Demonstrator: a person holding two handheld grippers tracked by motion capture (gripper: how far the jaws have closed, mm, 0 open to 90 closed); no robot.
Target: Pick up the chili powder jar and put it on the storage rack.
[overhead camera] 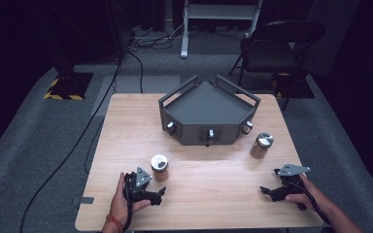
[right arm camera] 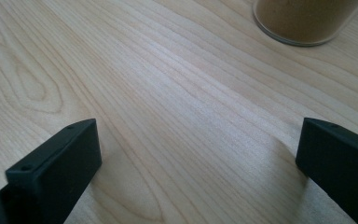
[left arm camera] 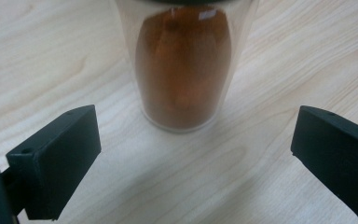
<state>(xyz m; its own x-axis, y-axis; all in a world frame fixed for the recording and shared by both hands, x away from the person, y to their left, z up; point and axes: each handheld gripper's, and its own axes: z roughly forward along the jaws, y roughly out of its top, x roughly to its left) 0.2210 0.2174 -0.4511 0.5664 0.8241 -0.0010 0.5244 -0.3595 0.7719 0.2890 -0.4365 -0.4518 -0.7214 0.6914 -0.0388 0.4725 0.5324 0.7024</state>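
A clear jar of orange-brown powder (overhead camera: 159, 168) with a silver lid stands on the wooden table (overhead camera: 126, 126), front left of centre. My left gripper (overhead camera: 160, 195) rests just below it, held in a hand. In the left gripper view that jar (left arm camera: 184, 70) is close ahead, just beyond the open left gripper (left arm camera: 196, 135). A second silver-lidded jar of tan powder (overhead camera: 261, 145) stands at the right. My right gripper (overhead camera: 267, 191) lies near the front right edge. In the right gripper view the right gripper (right arm camera: 198, 144) is open over bare wood, with the tan jar (right arm camera: 303, 18) far ahead at the upper right.
A dark grey angular rack (overhead camera: 208, 114) with raised rails and three front knobs sits at the table's back centre. A black folding chair (overhead camera: 277, 48) stands behind on the right. A cable (overhead camera: 80, 141) trails over the carpet left of the table.
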